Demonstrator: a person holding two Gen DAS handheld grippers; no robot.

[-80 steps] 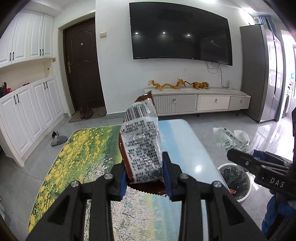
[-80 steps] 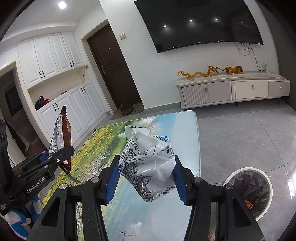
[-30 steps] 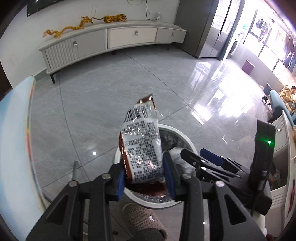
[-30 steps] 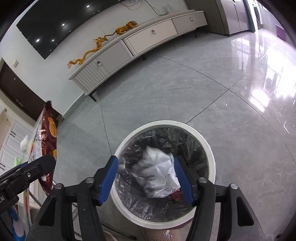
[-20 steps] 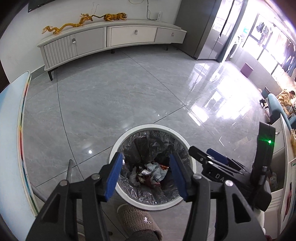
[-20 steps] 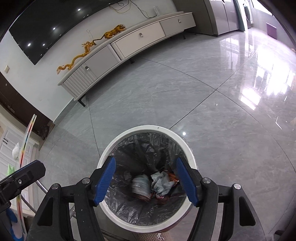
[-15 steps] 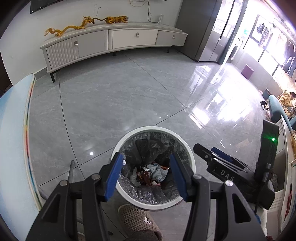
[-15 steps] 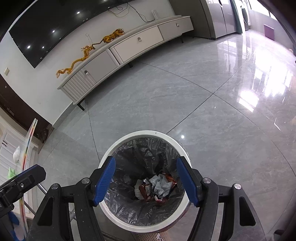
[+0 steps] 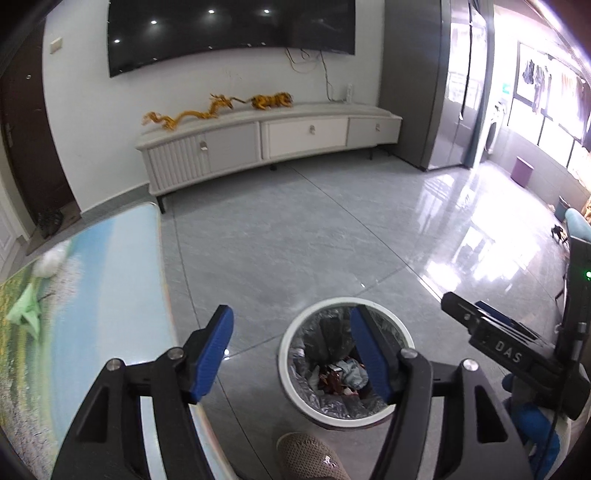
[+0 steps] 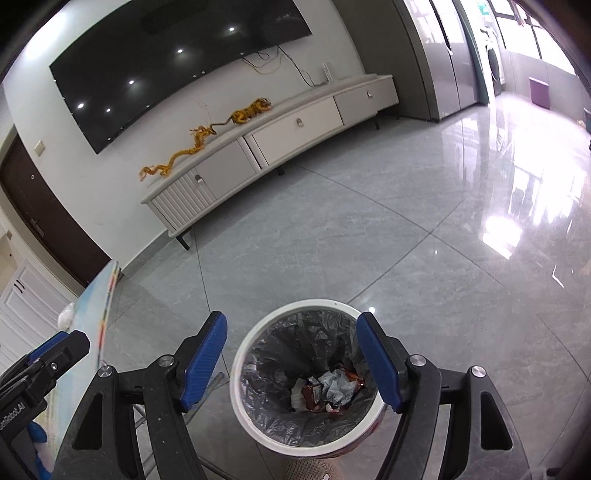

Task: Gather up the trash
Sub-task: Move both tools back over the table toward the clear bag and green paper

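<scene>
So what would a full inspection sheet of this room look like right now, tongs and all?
Surface: picture-printed table, glossy grey tile floor.
Job's things: white bin with black liner holds crumpled wrappers; green scrap and white wad lie on the table.
Clutter: slipper toe by the bin.
Tongs: left tongs and right tongs both open and empty, jaws just widened.
Cables: wires hang below the TV.
Surroundings: low cabinet with golden dragon ornaments.
</scene>
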